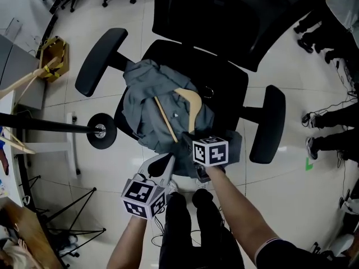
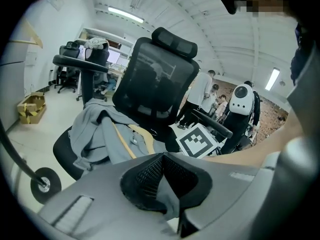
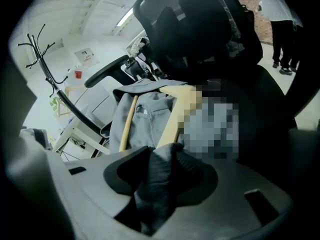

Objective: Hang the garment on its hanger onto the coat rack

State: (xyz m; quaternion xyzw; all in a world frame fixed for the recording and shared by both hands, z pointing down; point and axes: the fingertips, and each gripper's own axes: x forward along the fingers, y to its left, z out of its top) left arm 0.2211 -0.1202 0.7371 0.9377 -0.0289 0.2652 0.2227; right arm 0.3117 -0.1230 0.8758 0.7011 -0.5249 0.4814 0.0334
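Observation:
A grey garment [image 1: 147, 102] lies bunched on the seat of a black office chair [image 1: 224, 77]. On top of it rests a wooden hanger [image 1: 189, 101]; both also show in the right gripper view, garment [image 3: 150, 116] and hanger [image 3: 175, 119]. At the garment's near edge my right gripper [image 3: 157, 179] is shut on a dark bunch of its cloth, under its marker cube [image 1: 210, 150]. My left gripper [image 1: 165, 162] reaches the near hem beside it, and a grey fold sits between its closed pads [image 2: 150, 176]. The coat rack [image 3: 45, 69] stands left of the chair, its dark pole [image 1: 50, 125] crossing the head view.
A cardboard box [image 1: 53, 58] and spare wooden hangers [image 1: 22, 80] sit at the left. Black tripod legs [image 1: 67, 212] spread at lower left. People's feet [image 1: 331, 128] stand at the right. The chair's armrests [image 1: 100, 60] flank the seat. A white robot [image 2: 245, 96] stands behind.

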